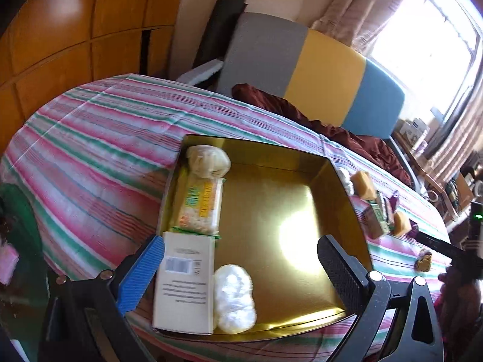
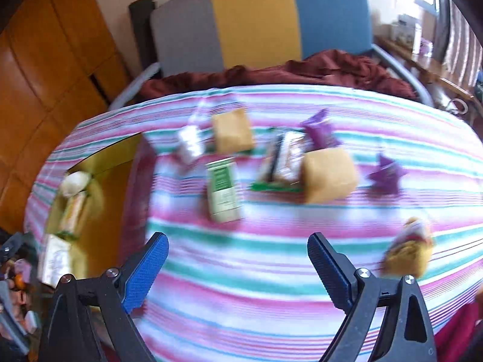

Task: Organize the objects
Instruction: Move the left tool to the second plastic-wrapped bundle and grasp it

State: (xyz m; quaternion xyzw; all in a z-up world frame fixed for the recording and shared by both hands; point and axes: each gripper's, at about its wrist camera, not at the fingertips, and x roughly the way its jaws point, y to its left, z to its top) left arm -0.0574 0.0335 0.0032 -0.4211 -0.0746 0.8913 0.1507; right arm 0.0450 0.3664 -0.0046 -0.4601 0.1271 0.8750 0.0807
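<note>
A gold tray (image 1: 277, 181) sits on the striped tablecloth (image 1: 99, 138). Along its left side lie a wrapped round bun (image 1: 207, 160), a yellow snack packet (image 1: 199, 206), a cream box (image 1: 184, 280) and a white wrapped item (image 1: 235, 298). My left gripper (image 1: 241, 259) is open above the tray's near edge, empty. My right gripper (image 2: 238, 256) is open and empty above the cloth, which is blurred. Ahead of it lie a green-and-white box (image 2: 223, 190), two tan blocks (image 2: 232, 129) (image 2: 327, 173), a clear packet (image 2: 282, 160), two purple wrappers (image 2: 320, 128) (image 2: 386, 175) and a yellow packet (image 2: 409, 250). The tray (image 2: 120, 163) is at its left.
A chair with a grey, yellow and blue back (image 1: 308, 69) stands behind the table, with dark red cloth (image 1: 332, 129) on it. A wooden wardrobe (image 1: 60, 30) is at the left. A bright window (image 1: 428, 30) is at the right.
</note>
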